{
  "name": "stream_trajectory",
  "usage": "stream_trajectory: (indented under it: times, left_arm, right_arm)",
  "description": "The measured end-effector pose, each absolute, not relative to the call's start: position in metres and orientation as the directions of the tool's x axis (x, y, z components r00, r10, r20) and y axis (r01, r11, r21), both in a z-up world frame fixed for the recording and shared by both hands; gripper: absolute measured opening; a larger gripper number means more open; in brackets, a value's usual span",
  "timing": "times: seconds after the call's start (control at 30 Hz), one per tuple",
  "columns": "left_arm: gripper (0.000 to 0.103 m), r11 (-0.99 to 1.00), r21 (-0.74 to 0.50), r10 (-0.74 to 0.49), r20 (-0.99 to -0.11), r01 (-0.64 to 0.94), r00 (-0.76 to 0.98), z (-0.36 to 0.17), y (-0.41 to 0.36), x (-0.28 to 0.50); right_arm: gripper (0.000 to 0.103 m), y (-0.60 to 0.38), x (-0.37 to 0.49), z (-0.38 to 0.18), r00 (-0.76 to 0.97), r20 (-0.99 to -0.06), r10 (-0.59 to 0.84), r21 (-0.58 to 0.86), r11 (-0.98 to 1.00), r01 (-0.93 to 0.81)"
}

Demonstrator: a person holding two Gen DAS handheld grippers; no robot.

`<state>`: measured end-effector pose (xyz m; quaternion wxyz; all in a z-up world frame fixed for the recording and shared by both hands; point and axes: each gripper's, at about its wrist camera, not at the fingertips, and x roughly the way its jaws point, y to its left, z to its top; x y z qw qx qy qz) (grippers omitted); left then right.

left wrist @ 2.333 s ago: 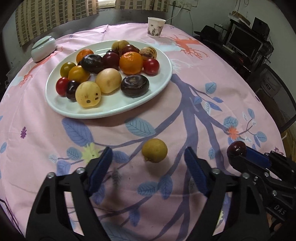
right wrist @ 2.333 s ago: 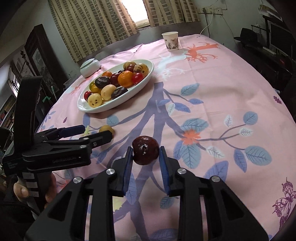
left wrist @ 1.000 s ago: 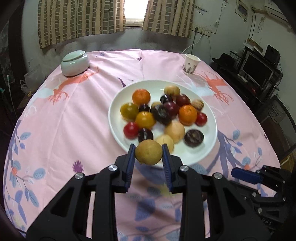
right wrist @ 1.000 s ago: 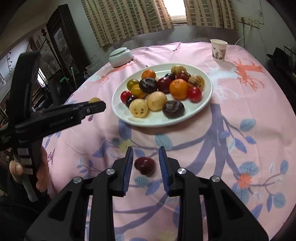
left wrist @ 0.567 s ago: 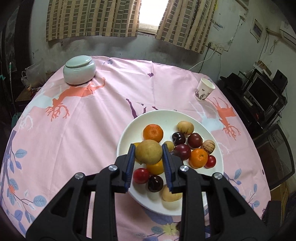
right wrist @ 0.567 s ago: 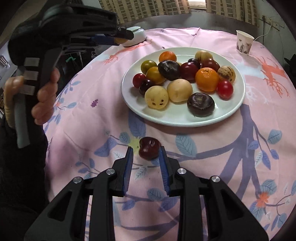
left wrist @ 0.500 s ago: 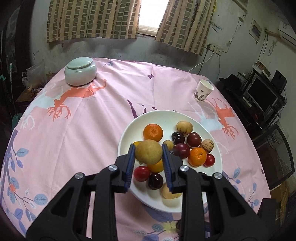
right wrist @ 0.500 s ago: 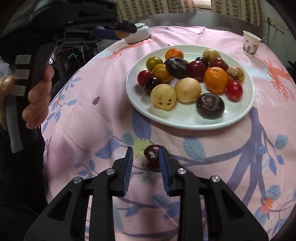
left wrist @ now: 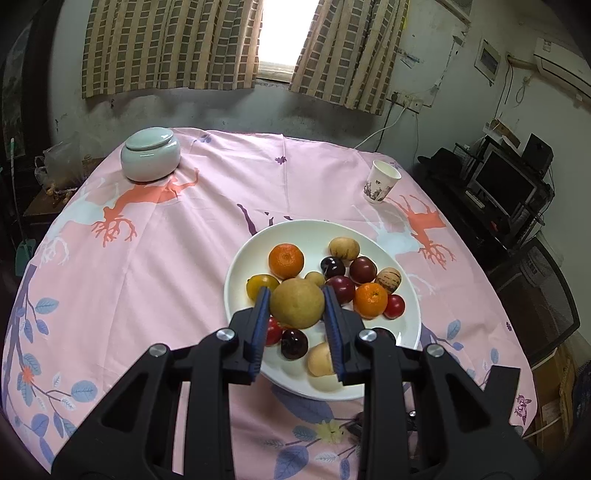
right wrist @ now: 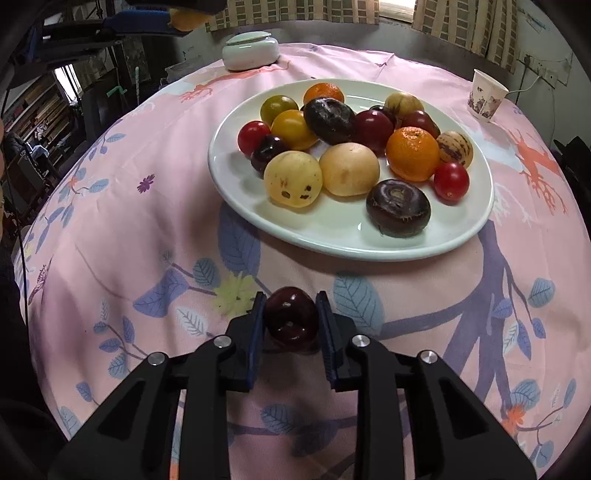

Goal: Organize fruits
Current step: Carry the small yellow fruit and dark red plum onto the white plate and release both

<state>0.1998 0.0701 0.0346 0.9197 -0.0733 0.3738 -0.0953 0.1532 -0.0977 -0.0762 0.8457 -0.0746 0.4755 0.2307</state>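
My left gripper (left wrist: 297,308) is shut on a round yellow-brown fruit (left wrist: 296,303) and holds it high above the white plate (left wrist: 243,266), which carries several fruits. My right gripper (right wrist: 290,321) is shut on a dark red fruit (right wrist: 291,318) low over the pink tablecloth, just in front of the plate's near rim (right wrist: 332,247). The plate in the right wrist view holds oranges, tomatoes, dark purple and pale yellow fruits. The left gripper with its fruit shows at the top left of the right wrist view (right wrist: 181,18).
A pale green lidded jar (left wrist: 150,153) stands at the far left of the table and a paper cup (left wrist: 380,181) at the far right. The round table (left wrist: 147,258) drops off on all sides. Furniture and a monitor stand to the right.
My left gripper has risen and drawn back a little, still holding the yellow-brown fruit. My right gripper has moved closer to the plate and lower, still holding the dark red fruit.
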Motion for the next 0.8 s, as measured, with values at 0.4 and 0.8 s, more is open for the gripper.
stream_trajectory:
  times: [0.4, 0.8]
  left_arm:
    - [0.029, 0.98, -0.166, -0.197, -0.708, 0.111, 0.679, 0.027, 0.063, 0.202]
    - [0.029, 0.992, -0.103, -0.126, -0.844, 0.074, 0.521, -0.021, 0.012, 0.32]
  right_arm:
    - [0.027, -0.136, 0.156, -0.035, 0.495, -0.79, 0.363, 0.166, 0.903, -0.396]
    - [0.027, -0.132, 0.257, -0.043, 0.489, -0.781, 0.388, 0.242, 0.91, -0.336]
